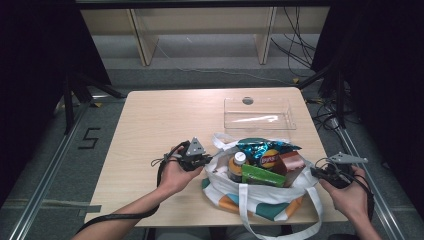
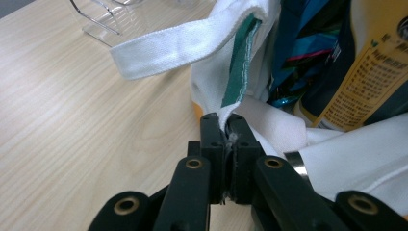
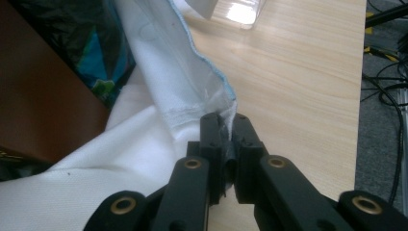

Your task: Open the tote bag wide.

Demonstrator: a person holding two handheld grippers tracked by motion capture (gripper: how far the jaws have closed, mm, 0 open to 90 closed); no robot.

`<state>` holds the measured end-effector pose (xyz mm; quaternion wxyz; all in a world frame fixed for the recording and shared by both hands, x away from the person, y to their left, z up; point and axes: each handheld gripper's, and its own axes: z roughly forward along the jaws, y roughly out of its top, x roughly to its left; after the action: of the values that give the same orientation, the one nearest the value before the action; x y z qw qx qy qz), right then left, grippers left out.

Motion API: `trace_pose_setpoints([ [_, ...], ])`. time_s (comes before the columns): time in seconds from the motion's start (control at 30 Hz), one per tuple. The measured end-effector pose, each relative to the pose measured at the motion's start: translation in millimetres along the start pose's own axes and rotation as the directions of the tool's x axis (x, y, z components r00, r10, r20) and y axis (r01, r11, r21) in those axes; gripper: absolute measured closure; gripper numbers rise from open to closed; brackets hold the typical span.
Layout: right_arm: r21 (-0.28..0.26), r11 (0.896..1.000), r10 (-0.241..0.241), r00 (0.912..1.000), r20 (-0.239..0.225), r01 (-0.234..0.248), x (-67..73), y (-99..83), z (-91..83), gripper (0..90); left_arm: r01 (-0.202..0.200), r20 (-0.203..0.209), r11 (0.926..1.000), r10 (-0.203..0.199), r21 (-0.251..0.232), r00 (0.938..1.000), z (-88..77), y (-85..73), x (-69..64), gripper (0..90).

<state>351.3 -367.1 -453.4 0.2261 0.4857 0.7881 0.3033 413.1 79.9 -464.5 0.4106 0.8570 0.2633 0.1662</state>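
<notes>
A white tote bag (image 1: 260,200) with orange and teal patches lies on the table near its front edge. It holds a bottle (image 1: 238,165), a blue chip bag (image 1: 265,152), a green packet (image 1: 262,176) and a brown box (image 1: 292,162). My left gripper (image 1: 207,161) is shut on the bag's left rim (image 2: 230,113), beside its white strap (image 2: 178,48). My right gripper (image 1: 315,171) is shut on the bag's right rim (image 3: 226,108). The two grippers hold the bag's mouth spread between them.
A clear plastic tray (image 1: 259,112) sits at the back right of the wooden table (image 1: 160,125). The bag's long strap (image 1: 250,220) hangs over the front edge. Cables lie on the floor beyond the table's right side (image 3: 385,91).
</notes>
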Motion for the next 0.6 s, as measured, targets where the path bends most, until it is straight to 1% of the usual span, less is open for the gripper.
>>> trace_pose_setpoints([
  [0.03,0.027,0.998,0.056,0.9984,-0.002,-0.056,3.9,0.2,0.1,86.3,0.005,0.003,1.0,-0.005,-0.003,1.0,0.5,-0.3,0.1,86.8],
  [0.07,0.027,0.998,0.056,0.9984,-0.002,-0.056,3.9,0.2,0.1,86.3,0.017,0.002,0.9998,-0.017,-0.003,0.9998,0.6,-0.7,-0.1,86.8],
  [0.1,0.029,0.994,0.103,0.9946,-0.013,-0.102,5.6,1.3,1.5,86.2,0.011,0.004,0.9999,-0.011,-0.005,0.9999,0.2,-1.5,1.1,86.7],
  [0.13,0.028,0.998,0.049,0.9988,-0.008,-0.049,2.2,0.2,2.1,86.0,0.011,0.004,0.9999,-0.011,-0.005,0.9999,0.2,-1.5,1.1,86.6],
  [0.17,0.028,0.998,0.049,0.9988,-0.008,-0.049,2.2,0.2,2.1,86.0,0.029,0.008,0.9995,-0.029,-0.012,0.9995,-0.5,-2.0,0.5,86.6],
  [0.2,0.032,0.994,0.103,0.9947,-0.009,-0.102,5.5,1.8,0.0,85.4,0.026,0.009,0.9993,-0.026,-0.026,0.9996,-1.8,-1.7,0.8,86.1],
  [0.23,0.016,0.997,0.07,0.9975,-0.012,-0.069,2.3,2.1,-0.5,84.3,0.032,0.01,0.9989,-0.032,-0.035,0.9994,-3.3,-1.3,0.6,84.7],
  [0.27,-0.007,0.997,0.078,0.9969,-0.01,-0.078,2.6,2.4,-1.1,82.2,0.041,0.01,0.9978,-0.041,-0.052,0.9991,-5.4,-0.4,0.4,81.2],
  [0.3,-0.072,0.991,0.112,0.9937,-0.004,-0.112,2.7,5.1,-10.2,76.1,0.047,0.019,0.996,-0.045,-0.077,0.9988,-9.1,1.0,1.4,73.2],
  [0.33,-0.105,0.986,0.129,0.9916,-0.013,-0.129,2.9,7.6,-16.0,73.7,0.079,0.022,0.9911,-0.077,-0.108,0.9968,-11.9,2.0,0.3,68.9],
  [0.37,-0.105,0.986,0.129,0.9916,-0.013,-0.129,2.9,7.6,-16.0,73.7,0.076,0.024,0.9894,-0.074,-0.123,0.997,-15.9,3.1,1.2,68.9],
  [0.4,-0.183,0.967,0.177,0.9841,-0.02,-0.177,5.4,13.1,-27.5,67.1,0.076,0.021,0.988,-0.074,-0.134,0.997,-19.8,4.1,2.1,61.1],
  [0.43,-0.207,0.964,0.163,0.9864,-0.021,-0.164,3.9,14.8,-31.1,66.7,0.104,0.026,0.9803,-0.102,-0.168,0.9945,-25.3,4.6,3.7,57.8],
  [0.47,-0.207,0.964,0.163,0.9864,-0.021,-0.164,3.9,14.8,-31.1,66.7,0.104,0.026,0.9803,-0.102,-0.168,0.9945,-25.3,4.6,3.7,54.2],
  [0.5,-0.289,0.945,0.151,0.9883,-0.019,-0.15,2.5,21.2,-37.0,62.2,0.115,0.03,0.9756,-0.111,-0.187,0.9933,-28.3,4.9,5.0,50.8],
  [0.53,-0.289,0.945,0.151,0.9883,-0.019,-0.15,2.5,21.2,-37.0,62.2,0.122,0.031,0.972,-0.118,-0.201,0.9926,-30.2,5.0,5.8,50.8],
  [0.57,-0.31,0.937,0.166,0.9859,-0.022,-0.164,4.0,23.6,-38.1,59.6,0.123,0.028,0.9705,-0.12,-0.207,0.9924,-31.8,5.0,6.3,48.5],
  [0.6,-0.328,0.933,0.149,0.9886,-0.022,-0.148,2.9,25.0,-38.1,58.6,0.124,0.027,0.9681,-0.121,-0.218,0.9923,-32.9,5.5,6.9,46.3],
])
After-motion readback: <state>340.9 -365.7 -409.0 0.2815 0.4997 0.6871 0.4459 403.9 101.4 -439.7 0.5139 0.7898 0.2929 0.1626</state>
